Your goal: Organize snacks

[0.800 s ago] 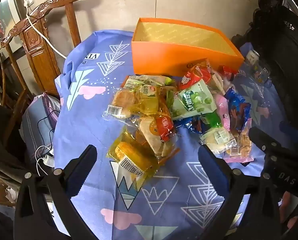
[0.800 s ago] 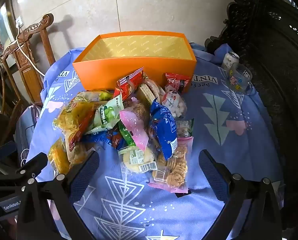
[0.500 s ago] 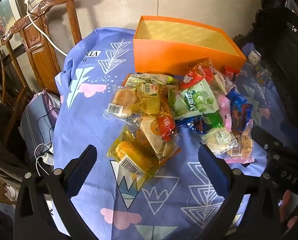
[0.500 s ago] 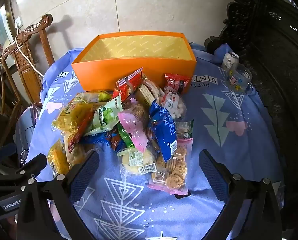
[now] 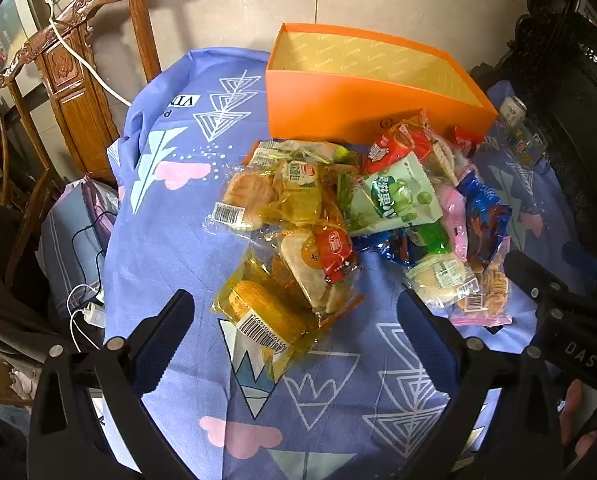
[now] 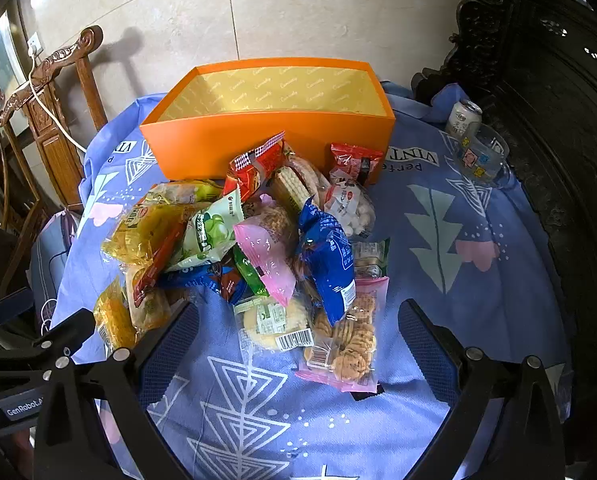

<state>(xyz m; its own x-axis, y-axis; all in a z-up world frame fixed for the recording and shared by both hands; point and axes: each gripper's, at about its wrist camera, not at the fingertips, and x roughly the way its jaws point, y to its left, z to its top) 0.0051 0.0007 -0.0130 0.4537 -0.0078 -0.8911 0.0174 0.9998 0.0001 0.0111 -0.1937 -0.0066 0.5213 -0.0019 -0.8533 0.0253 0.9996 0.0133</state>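
Organizing snacks, opening stage. Your left claw point(image 5: 294, 316) and right claw point(image 6: 298, 320) are both spread wide and hold nothing, each poised low over the near edge of the snack pile point(image 6: 258, 248). The pile lies heaped on the worktop point(image 6: 438, 300), its far side touching the front wall of the orange box point(image 6: 266, 136). What shows of the box interior is bare, so judge the task as barely begun: every visible packet remains to be sorted. Nearest your left claw is a yellow packet point(image 5: 266, 316); nearest your right, a cookie packet point(image 6: 346, 352). The worktop wears a blue patterned cloth. A can point(image 6: 463, 117) stands at its far right edge, a carved wooden chair point(image 5: 78, 80) at left, a tiled wall behind.
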